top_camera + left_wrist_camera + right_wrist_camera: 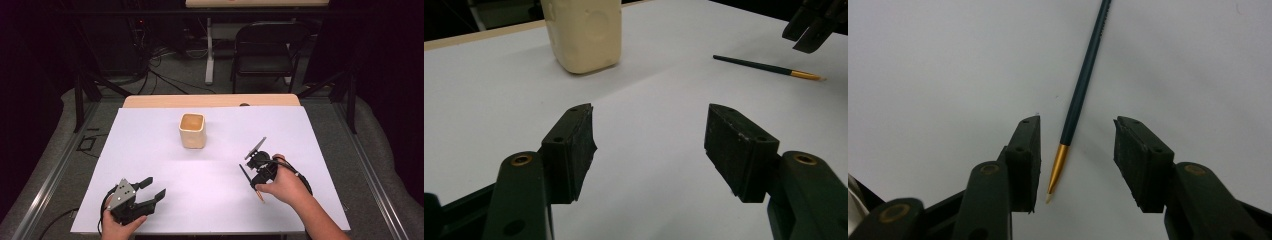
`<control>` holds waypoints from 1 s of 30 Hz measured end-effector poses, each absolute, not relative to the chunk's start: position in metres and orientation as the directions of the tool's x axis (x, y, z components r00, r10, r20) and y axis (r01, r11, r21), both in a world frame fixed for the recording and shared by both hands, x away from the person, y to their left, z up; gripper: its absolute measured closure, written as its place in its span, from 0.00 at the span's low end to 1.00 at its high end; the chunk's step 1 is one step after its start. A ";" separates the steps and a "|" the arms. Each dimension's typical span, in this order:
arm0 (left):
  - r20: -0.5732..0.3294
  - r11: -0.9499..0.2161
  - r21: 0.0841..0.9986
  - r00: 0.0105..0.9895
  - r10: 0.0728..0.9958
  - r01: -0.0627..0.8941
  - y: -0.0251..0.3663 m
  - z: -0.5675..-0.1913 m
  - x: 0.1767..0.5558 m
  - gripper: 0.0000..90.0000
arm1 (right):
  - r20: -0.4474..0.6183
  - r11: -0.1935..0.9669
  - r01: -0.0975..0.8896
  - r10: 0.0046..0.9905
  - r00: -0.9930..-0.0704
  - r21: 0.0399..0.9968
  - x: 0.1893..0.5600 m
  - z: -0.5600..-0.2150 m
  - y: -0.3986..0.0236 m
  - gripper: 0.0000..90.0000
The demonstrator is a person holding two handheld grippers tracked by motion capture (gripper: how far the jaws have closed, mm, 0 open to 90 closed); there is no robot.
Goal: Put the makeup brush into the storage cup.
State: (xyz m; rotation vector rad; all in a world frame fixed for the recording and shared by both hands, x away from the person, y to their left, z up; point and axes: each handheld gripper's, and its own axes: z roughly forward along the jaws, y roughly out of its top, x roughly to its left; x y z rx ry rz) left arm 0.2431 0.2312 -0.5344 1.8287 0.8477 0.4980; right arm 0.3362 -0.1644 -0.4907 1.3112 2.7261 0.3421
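The brush (1083, 85) lies flat on the white sheet (210, 170), right of centre and near the person's edge, its long axis running near-to-far with a slight slant. In the right gripper view the gold ferrule and pale tip point back toward the camera, the dark green handle away. The right gripper (1075, 155) hangs over that tip end, jaws apart, the ferrule between them and untouched; its pads are worn black rubber, chipped at the edges.

The high view places the brush under the right hand (280, 185), half hidden by the gripper there. From the left gripper view comes a low side-on look: the brush slim and straight on the sheet, tip to the right, and the cup (584, 32) behind, a cream, squarish, matte pot with rounded corners. The left gripper (649, 140) rests low near the front left, jaws wide apart on nothing.
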 end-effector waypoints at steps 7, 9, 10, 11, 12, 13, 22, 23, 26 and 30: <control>-0.044 -0.237 0.916 0.667 0.743 0.325 0.232 -0.534 0.243 0.41 | 0.020 0.611 0.762 0.777 -0.629 0.216 0.336 -0.493 -0.164 0.64; -0.046 -0.236 0.916 0.667 0.743 0.326 0.231 -0.534 0.243 0.41 | 0.033 0.603 0.768 0.782 -0.623 0.216 0.336 -0.495 -0.164 0.65; -0.045 -0.237 0.915 0.666 0.745 0.327 0.231 -0.534 0.243 0.41 | 0.033 0.603 0.768 0.782 -0.623 0.216 0.336 -0.495 -0.164 0.65; -0.045 -0.236 0.915 0.665 0.745 0.326 0.231 -0.534 0.243 0.41 | 0.031 0.608 0.766 0.779 -0.627 0.210 0.337 -0.495 -0.164 0.65; -0.046 -0.235 0.916 0.667 0.743 0.326 0.231 -0.534 0.243 0.41 | 0.035 0.604 0.768 0.781 -0.623 0.212 0.337 -0.496 -0.164 0.66; -0.046 -0.235 0.916 0.668 0.743 0.325 0.231 -0.534 0.243 0.41 | 0.036 0.603 0.770 0.782 -0.622 0.209 0.337 -0.496 -0.164 0.66; -0.052 -0.233 0.915 0.667 0.743 0.330 0.230 -0.535 0.243 0.41 | 0.028 0.618 0.765 0.774 -0.632 0.179 0.340 -0.499 -0.160 0.68; -0.052 -0.233 0.915 0.667 0.743 0.330 0.230 -0.535 0.243 0.41 | 0.028 0.618 0.765 0.774 -0.632 0.179 0.340 -0.499 -0.160 0.68; -0.052 -0.233 0.915 0.667 0.743 0.330 0.231 -0.535 0.243 0.41 | 0.042 0.604 0.778 0.785 -0.619 0.175 0.340 -0.501 -0.158 0.71; -0.050 -0.234 0.914 0.665 0.745 0.332 0.231 -0.535 0.243 0.41 | 0.055 0.597 0.784 0.789 -0.612 0.169 0.339 -0.503 -0.156 0.73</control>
